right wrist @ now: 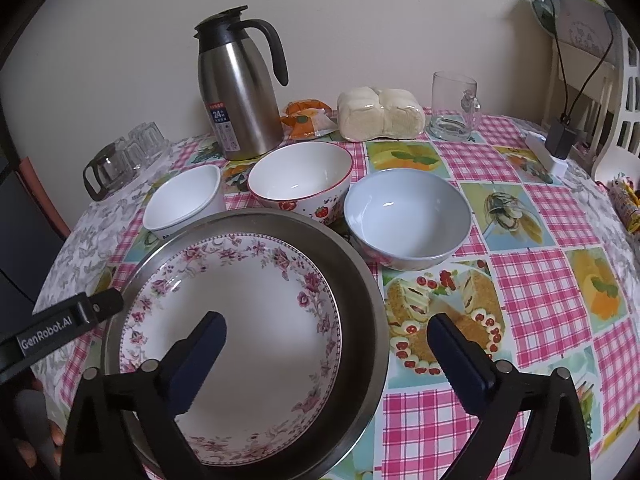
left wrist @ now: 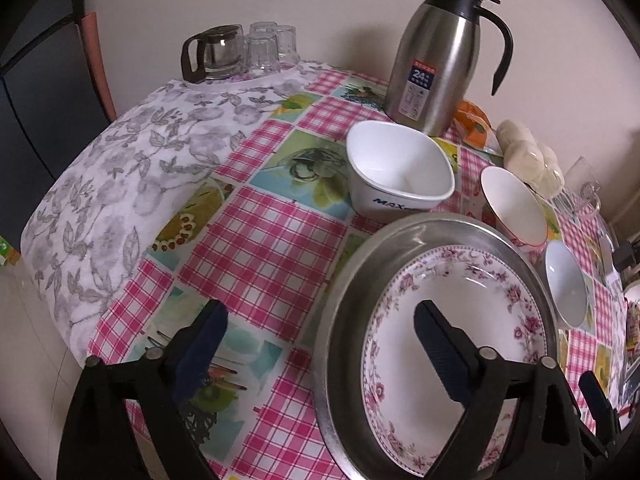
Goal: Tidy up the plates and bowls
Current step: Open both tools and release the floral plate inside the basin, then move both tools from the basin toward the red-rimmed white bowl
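The flowered plate (right wrist: pixel 236 336) sits in the metal tray (right wrist: pixel 362 280); three bowls behind the tray wait unstacked. Both tools, left tool (left wrist: pixel 320 344) and right tool (right wrist: pixel 326 354), gape empty.

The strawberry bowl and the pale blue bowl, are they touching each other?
Cannot tell. In the right wrist view the strawberry bowl and pale blue bowl meet at their rims with no visible gap, but overlap could hide one.

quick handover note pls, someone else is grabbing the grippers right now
Left gripper: open, empty, straddling the metal tray's left rim.
Right gripper: open, empty, straddling its right rim.
Done: floral plate sits in the tray.
Left: three bowls stand apart on the cloth behind the tray: square bowl, strawberry bowl, blue bowl. None stacked yet. Likely next: gather them.
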The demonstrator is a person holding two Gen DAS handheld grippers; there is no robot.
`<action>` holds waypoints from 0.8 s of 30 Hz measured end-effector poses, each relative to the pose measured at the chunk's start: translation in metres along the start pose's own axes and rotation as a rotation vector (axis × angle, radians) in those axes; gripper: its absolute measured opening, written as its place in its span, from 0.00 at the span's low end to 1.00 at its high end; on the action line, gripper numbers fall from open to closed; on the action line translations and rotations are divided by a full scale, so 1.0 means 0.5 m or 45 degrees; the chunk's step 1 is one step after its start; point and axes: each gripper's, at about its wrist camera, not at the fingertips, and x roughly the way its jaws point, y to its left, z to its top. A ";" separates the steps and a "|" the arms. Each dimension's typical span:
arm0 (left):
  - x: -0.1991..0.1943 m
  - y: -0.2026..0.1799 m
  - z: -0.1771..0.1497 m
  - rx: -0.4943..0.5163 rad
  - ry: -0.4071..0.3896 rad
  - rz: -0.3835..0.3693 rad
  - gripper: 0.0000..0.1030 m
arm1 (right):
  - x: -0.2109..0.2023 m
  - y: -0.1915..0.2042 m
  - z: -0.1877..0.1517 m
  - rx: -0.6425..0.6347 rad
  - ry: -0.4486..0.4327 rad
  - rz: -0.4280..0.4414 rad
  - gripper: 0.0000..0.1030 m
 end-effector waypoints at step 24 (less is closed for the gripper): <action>-0.026 -0.021 0.012 0.035 -0.166 -0.167 0.95 | -0.029 -0.046 0.005 0.081 -0.103 0.038 1.00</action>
